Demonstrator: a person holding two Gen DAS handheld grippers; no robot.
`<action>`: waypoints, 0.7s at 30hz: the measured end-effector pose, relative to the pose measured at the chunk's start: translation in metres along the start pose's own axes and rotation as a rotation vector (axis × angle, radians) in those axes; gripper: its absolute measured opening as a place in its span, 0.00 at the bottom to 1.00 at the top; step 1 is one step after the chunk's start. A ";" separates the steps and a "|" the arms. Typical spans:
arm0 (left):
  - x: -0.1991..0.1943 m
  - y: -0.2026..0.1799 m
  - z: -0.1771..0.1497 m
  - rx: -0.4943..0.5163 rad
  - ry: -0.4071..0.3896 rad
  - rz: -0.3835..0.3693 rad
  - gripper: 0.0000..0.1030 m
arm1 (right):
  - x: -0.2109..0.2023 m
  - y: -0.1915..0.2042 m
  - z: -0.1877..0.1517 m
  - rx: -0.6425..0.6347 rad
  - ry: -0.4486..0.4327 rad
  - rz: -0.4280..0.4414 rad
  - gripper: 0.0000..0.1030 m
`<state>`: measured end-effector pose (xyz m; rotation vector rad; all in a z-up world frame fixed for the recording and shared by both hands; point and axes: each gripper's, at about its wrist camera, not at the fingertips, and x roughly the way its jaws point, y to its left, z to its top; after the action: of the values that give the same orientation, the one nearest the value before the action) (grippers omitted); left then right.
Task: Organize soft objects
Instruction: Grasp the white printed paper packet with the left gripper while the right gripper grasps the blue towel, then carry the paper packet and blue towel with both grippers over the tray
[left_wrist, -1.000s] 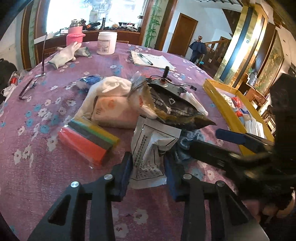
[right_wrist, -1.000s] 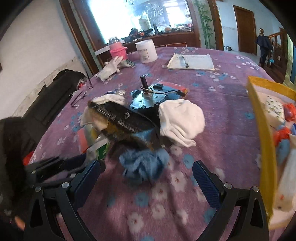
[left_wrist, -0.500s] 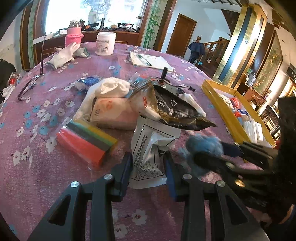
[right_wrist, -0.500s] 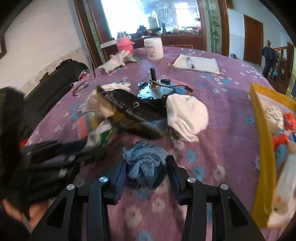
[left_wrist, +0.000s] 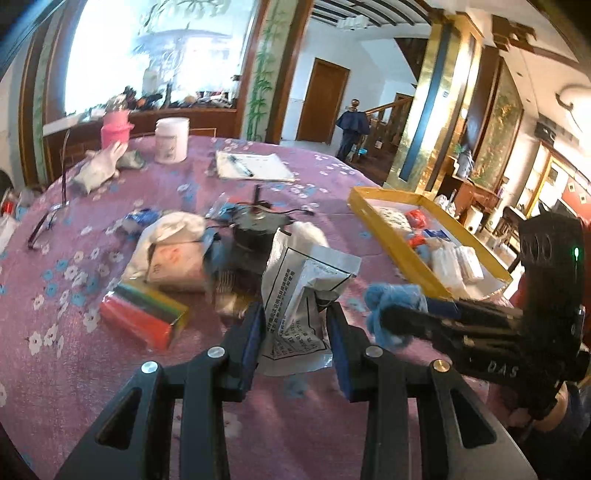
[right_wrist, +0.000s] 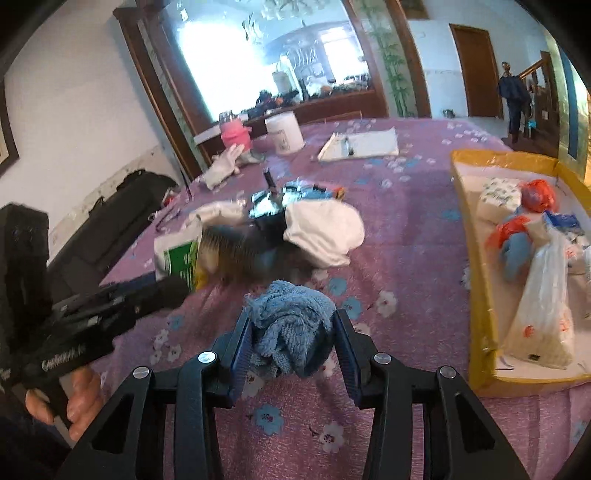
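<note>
My left gripper (left_wrist: 295, 321) is shut on a white and silver printed packet (left_wrist: 295, 280) and holds it tilted above the purple flowered tablecloth. My right gripper (right_wrist: 291, 332) is shut on a crumpled blue cloth (right_wrist: 288, 317), which bulges up between its blue pads. In the left wrist view the same blue cloth (left_wrist: 391, 306) hangs just right of the packet. A yellow tray (right_wrist: 476, 295) with several soft items in it stands to the right. In the right wrist view the packet (right_wrist: 181, 254) shows its green and white side at the left.
A pile lies mid-table: a white cloth (right_wrist: 325, 229), a dark motor (left_wrist: 255, 225), a tissue pack (left_wrist: 177, 266) and a striped sponge pack (left_wrist: 144, 314). Farther back are a notepad (left_wrist: 255, 166), a white jar (left_wrist: 171, 140), a pink bottle (left_wrist: 116, 127) and a glove (left_wrist: 99, 170).
My right gripper closed on the blue cloth and carried it off the table toward the tray side. My left gripper rose with the packet, pulling it away from the pile.
</note>
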<state>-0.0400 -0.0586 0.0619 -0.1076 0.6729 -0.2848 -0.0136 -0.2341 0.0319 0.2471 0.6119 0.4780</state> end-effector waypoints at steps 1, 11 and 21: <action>0.000 -0.007 0.001 0.016 0.000 0.008 0.33 | -0.004 -0.001 0.001 0.003 -0.009 -0.007 0.44; 0.039 -0.047 -0.001 0.053 0.097 0.129 0.33 | -0.022 -0.029 0.001 0.064 -0.044 -0.075 0.44; 0.048 -0.052 -0.006 0.055 0.119 0.181 0.33 | -0.025 -0.032 -0.002 0.072 -0.048 -0.070 0.44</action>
<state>-0.0202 -0.1221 0.0382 0.0229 0.7874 -0.1356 -0.0211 -0.2740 0.0314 0.3041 0.5896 0.3819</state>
